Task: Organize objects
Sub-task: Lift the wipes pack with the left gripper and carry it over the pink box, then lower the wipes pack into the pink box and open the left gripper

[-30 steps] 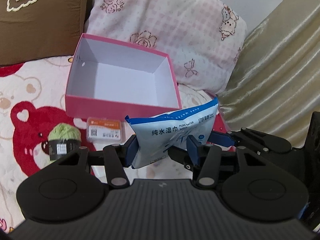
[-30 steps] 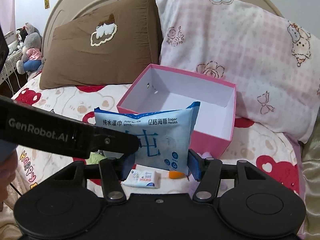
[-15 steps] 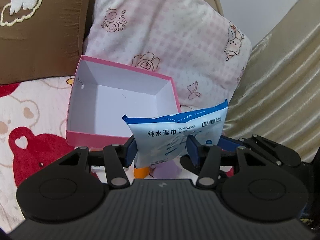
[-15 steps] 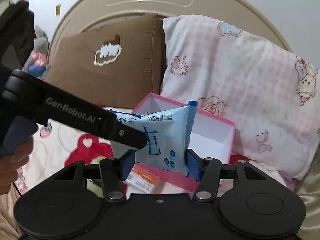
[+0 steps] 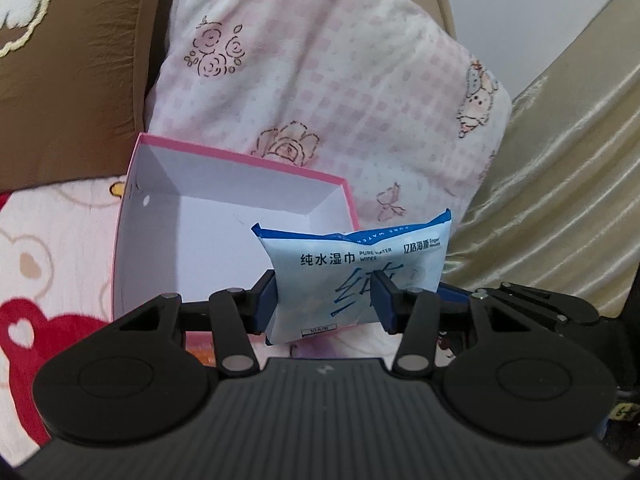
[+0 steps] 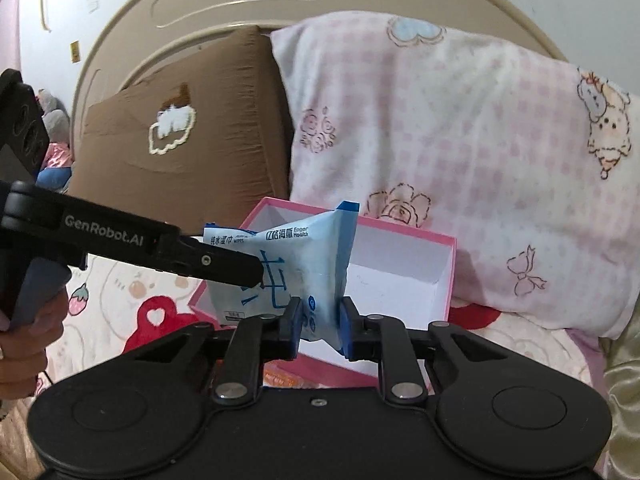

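Showing, in the left wrist view, the left gripper (image 5: 324, 302) at lower centre, its blue pads pressed against the two sides of a blue-and-white pack of wet wipes (image 5: 352, 276); the jaws stand partly apart, are closing at this moment, and have the pack between them. The pack is held upright, clear of the bedding, with its printed face toward the camera, in front of the right near corner of an open pink box (image 5: 132, 216) with a white interior, which occupies the centre left of the frame. Behind the box, a pink checked pillow (image 5: 320, 72) fills the upper centre, a brown pillow (image 5: 76, 72) the upper left. A gold satin fabric (image 5: 560, 200) runs down the right edge; a bedsheet (image 5: 48, 248) printed with bears and red hearts lies at lower left

In the right wrist view, the right gripper (image 6: 320, 326) at lower centre is clamped nearly fully together on the lower right edge of the same pack of wet wipes (image 6: 296, 256), pinching it thin. The left gripper (image 6: 240, 270) enters from the left edge as a long black arm, its tip on the pack's left part, with a person's hand (image 6: 24, 344) on its handle at lower left. The pack hangs in front of the pink box (image 6: 450, 280), centre of frame. The brown pillow (image 6: 180, 128) and the pink checked pillow (image 6: 460, 152) lean against a beige headboard (image 6: 240, 4) across the top
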### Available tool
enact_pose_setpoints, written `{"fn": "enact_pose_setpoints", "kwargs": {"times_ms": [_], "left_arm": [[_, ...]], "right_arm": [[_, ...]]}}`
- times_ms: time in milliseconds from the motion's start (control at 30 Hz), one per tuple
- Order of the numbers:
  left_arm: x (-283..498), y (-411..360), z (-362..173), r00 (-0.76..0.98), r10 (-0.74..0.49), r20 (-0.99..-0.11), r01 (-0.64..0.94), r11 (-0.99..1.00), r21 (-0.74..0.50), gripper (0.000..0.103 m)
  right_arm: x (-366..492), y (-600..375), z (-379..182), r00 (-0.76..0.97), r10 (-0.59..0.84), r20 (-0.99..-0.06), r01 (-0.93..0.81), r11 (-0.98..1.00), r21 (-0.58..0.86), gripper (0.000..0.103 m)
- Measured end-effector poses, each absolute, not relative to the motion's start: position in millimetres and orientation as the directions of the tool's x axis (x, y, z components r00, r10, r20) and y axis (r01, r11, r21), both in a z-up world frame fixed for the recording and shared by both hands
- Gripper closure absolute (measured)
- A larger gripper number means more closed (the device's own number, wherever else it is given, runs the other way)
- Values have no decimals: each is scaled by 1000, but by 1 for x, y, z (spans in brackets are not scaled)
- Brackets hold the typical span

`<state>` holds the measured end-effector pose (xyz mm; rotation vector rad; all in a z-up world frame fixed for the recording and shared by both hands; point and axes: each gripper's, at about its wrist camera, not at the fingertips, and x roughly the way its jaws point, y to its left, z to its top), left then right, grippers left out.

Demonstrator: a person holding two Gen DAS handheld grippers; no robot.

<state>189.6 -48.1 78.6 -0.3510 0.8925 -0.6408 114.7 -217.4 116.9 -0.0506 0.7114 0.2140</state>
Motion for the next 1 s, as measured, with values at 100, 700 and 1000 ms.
{"fn": "enact_pose_setpoints", "kwargs": {"times_ms": [100,700,1000], "left_arm": [[208,-58,72,456,-635,-624,360,772,-524,55],[306,-145,-9,469,-441,-765,345,889,-301,56],[336,-140,-48,386,-460,-800,213,888,-408,53]], "right_arm": [[130,-219,111,734,159,-660,-210,978,2,80],[231,-255,15,690,106,-716,-135,991,17,73],[268,-261,-7,634,106,-766,-151,988,12,72]]}}
